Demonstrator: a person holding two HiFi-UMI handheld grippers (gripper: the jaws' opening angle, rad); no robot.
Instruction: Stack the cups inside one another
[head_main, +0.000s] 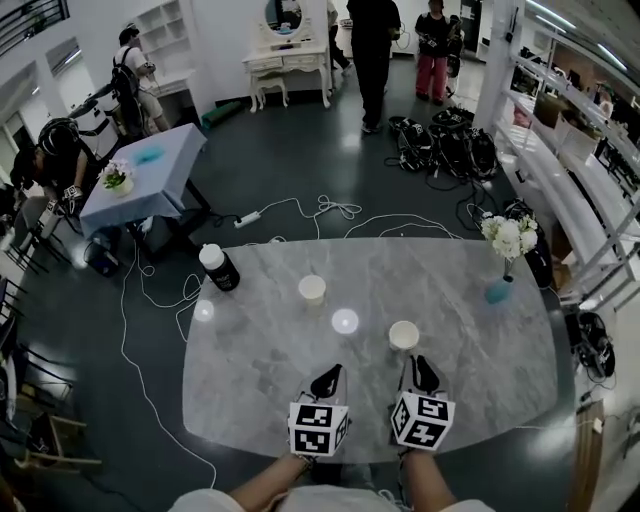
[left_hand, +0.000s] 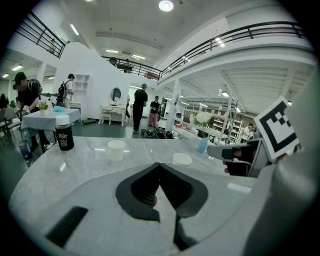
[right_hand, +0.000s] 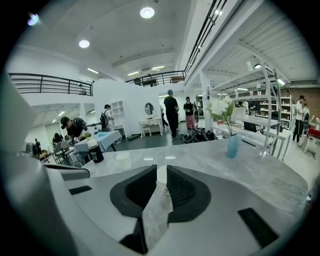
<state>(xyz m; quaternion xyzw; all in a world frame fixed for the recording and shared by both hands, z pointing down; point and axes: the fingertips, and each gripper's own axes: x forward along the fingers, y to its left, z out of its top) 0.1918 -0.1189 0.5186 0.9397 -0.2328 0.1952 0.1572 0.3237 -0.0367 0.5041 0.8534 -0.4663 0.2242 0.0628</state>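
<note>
White cup (right_hand: 161, 175) shows through right tongs' (right_hand: 159, 167) gap; overhead, just ahead.

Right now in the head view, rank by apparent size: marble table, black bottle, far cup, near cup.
1. marble table
2. black bottle
3. far cup and near cup: they look alike, so no ranking between them.

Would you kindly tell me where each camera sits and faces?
Head view: on the person's head, facing steeply down at the marble table; forearms, left gripper, right gripper show.
Left gripper view: on that gripper, facing across the table past its touching fingers; right gripper at right.
Right gripper view: on that gripper, facing past its parted fingers toward the near cup.
Shared: all show the bottle and far cup.
</note>
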